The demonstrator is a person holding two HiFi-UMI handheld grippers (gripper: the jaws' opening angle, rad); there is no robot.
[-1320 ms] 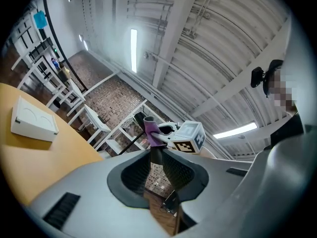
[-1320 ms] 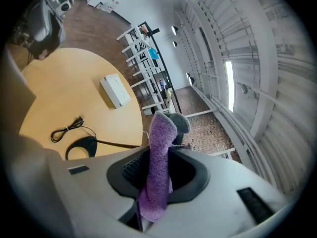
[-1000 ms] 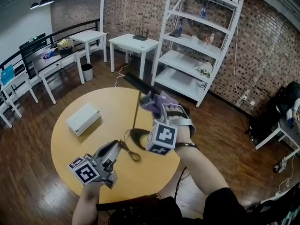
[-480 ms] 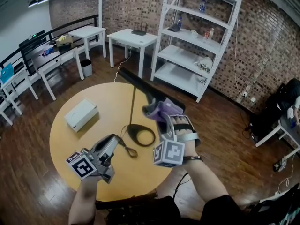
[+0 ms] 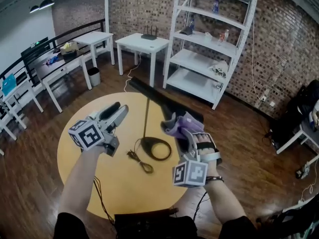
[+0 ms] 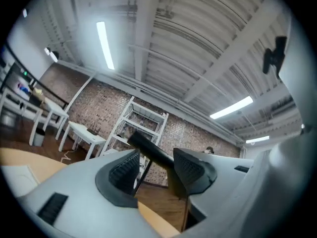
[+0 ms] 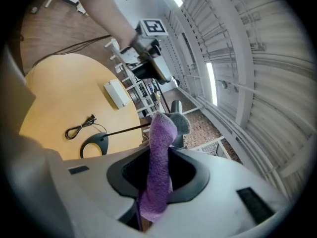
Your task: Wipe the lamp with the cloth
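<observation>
Round yellow table (image 5: 94,183) carries black lamp (image 5: 164,99) near its middle, ring base flat, w/ cable (image 5: 139,161) coiled beside it. Purple cloth (image 5: 180,125) is clamped in right gripper (image 7: 157,170) at lamp head's end; contact can't be told. Left gripper (image 5: 117,111), jaws just opened w/ nothing gripped, is held left of stem. White box (image 7: 115,93) lies on table. Shelf unit (image 5: 209,49) holds bottles, labels too small to read.

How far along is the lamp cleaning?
Done: the purple cloth is clamped in the right claw. In hand: the cloth sits at one end of the lamp head, and the left claw, its jaws just opened and gripping nothing, points at the other. To do: the wipe along the head.
</observation>
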